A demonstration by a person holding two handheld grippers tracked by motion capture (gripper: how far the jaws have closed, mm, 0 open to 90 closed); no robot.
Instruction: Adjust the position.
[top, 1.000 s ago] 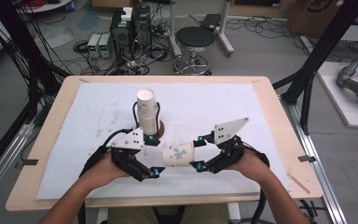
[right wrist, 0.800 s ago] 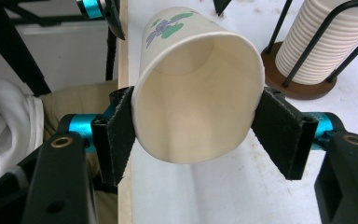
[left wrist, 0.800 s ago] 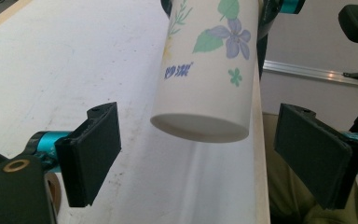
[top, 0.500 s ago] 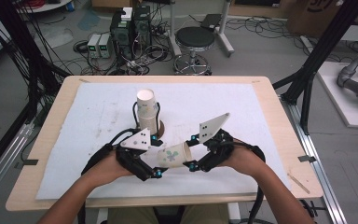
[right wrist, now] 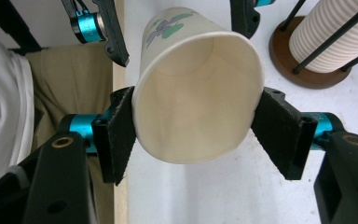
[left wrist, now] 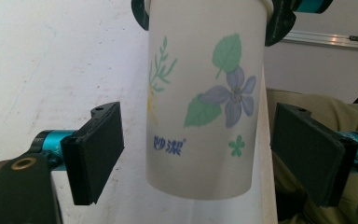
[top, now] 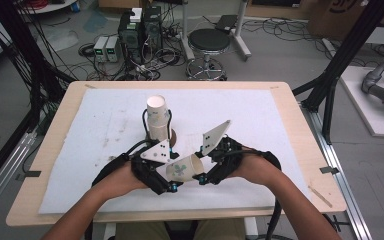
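A white paper cup (top: 182, 169) with a blue flower print lies level in the air above the table's near side. My right gripper (top: 200, 165) is shut on its rim, and in the right gripper view (right wrist: 198, 126) both pads press on the open mouth of the cup (right wrist: 196, 93). The cup's base (left wrist: 205, 121) sits between the jaws of my left gripper (left wrist: 200, 158), which have just been closing. Both of its pads (left wrist: 98, 154) stand clear of the cup wall, so the left gripper (top: 171, 172) is open.
A tall stack of ribbed paper cups (top: 157, 117) stands in a wire holder on a round wooden base (right wrist: 298, 65) just beyond the grippers. A white mat (top: 280, 130) covers the wooden table. The table's near edge and the person's lap lie close below the hands.
The right gripper has carried the cup to the left, bringing its base between the left jaws. The left jaws have narrowed around it.
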